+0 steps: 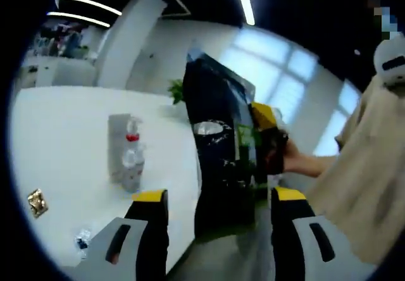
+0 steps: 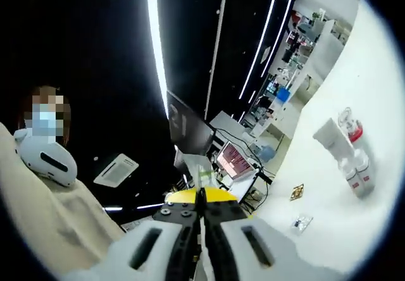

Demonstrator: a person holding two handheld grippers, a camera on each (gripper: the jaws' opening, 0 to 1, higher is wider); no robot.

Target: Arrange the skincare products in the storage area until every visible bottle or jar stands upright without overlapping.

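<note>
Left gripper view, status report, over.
Left gripper open, empty. Right gripper shut on black bag. Bottles upright on table beyond.

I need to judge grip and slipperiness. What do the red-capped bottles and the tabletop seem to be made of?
The red-capped bottles look like clear plastic: see-through bodies with pale labels. The tabletop seems a smooth white laminate or painted surface with a soft sheen; which one is unclear.

Glossy black pouch [image 1: 218, 161], clear plastic bottles [image 1: 131, 161], smooth white table [image 1: 69, 142]
</note>
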